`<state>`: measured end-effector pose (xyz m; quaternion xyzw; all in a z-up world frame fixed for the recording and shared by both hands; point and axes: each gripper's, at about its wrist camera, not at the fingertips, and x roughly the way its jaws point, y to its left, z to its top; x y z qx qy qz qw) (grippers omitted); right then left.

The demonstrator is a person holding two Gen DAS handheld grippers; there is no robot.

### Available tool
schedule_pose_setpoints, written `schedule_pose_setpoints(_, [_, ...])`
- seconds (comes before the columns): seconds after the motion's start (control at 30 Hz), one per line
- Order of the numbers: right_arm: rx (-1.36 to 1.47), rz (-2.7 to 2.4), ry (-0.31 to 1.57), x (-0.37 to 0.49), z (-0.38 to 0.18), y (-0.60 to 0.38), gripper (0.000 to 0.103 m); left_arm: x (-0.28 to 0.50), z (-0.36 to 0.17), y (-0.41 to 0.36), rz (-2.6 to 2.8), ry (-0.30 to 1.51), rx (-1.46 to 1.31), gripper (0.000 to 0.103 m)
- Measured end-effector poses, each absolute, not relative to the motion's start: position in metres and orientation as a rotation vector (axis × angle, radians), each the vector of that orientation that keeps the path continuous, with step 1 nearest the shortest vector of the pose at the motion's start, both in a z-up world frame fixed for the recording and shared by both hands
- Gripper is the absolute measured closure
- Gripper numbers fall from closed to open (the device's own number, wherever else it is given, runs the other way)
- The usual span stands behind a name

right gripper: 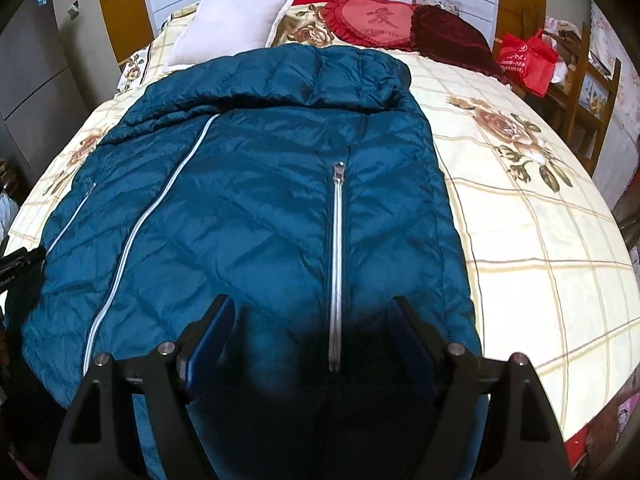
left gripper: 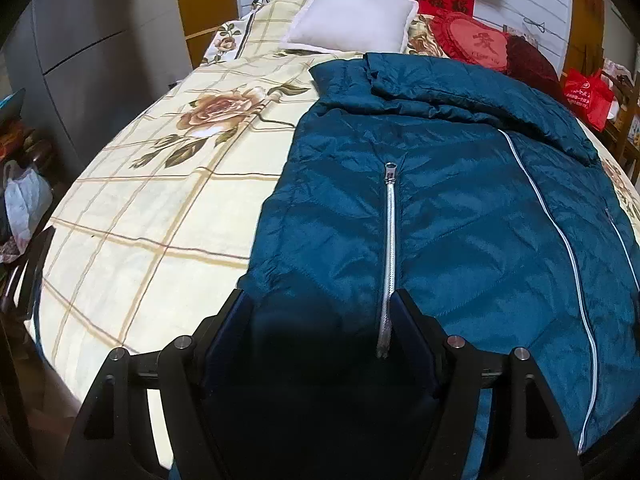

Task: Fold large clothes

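Hovering over the hem in the left wrist view: left gripper (left gripper: 320, 312) spread wide, nothing pinched, teal down jacket (left gripper: 460, 208) flat on the floral bedspread (left gripper: 160, 200), filling centre-right. Right wrist view: right gripper (right gripper: 310, 316) also spread, straddling a pocket zipper (right gripper: 336, 264) at frame centre; fabric contact probably none, shadow hides it. Likely lining up both hem corners.

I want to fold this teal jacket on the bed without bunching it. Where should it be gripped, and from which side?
Probably the bottom hem of the jacket, from the near side, one tool at each corner: left tool and right tool, both open, already point there. The jacket lies flat, so the hem is a free edge to lift toward the collar.
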<state>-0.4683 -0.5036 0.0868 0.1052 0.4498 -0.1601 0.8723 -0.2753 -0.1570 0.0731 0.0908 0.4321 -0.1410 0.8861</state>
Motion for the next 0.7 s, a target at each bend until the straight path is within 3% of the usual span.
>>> schedule_pose_setpoints(0.7, [0.231, -0.361, 0.950, -0.510, 0.094, -0.504, 0.018, -0.290, 0.075, -0.112, -0.265, 0.937, 0.147, 0.023])
